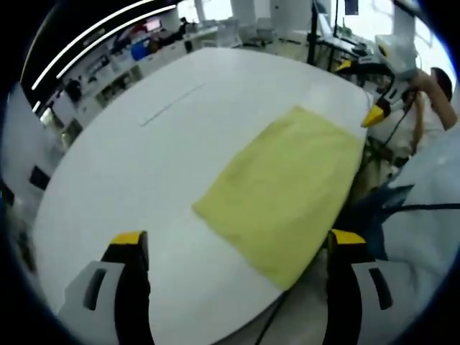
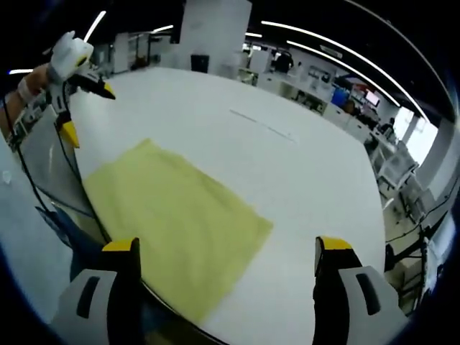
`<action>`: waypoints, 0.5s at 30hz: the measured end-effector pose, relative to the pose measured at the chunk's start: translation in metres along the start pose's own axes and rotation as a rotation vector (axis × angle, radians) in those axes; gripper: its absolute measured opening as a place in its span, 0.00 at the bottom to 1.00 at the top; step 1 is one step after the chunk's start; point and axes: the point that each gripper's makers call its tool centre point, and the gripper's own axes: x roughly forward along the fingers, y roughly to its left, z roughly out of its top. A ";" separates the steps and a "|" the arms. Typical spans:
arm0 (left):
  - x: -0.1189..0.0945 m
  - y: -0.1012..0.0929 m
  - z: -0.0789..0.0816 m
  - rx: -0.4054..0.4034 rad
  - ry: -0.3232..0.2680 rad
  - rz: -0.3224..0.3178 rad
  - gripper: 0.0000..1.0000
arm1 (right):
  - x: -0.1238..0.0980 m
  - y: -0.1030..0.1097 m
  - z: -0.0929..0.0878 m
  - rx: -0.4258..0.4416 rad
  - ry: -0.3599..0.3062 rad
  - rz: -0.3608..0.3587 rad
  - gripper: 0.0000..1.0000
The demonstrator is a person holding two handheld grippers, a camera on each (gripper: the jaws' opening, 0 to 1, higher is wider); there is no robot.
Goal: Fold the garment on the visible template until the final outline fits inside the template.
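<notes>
Lying flat beyond both open fingers (image 1: 129, 241), yellow garment (image 1: 287, 190).

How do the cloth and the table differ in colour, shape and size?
The cloth is yellow; the table is white. The cloth is roughly rectangular with straight edges; the table has a rounded edge. The cloth covers only a part near the table's edge, and the table is far larger. Both lie flat, and neither gripper touches them.

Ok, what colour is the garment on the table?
Plain pale yellow garment, clearest in the right gripper view.
</notes>
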 end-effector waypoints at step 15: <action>0.000 0.001 -0.002 -0.024 0.011 0.017 1.00 | 0.004 -0.003 0.000 -0.020 0.007 0.009 1.00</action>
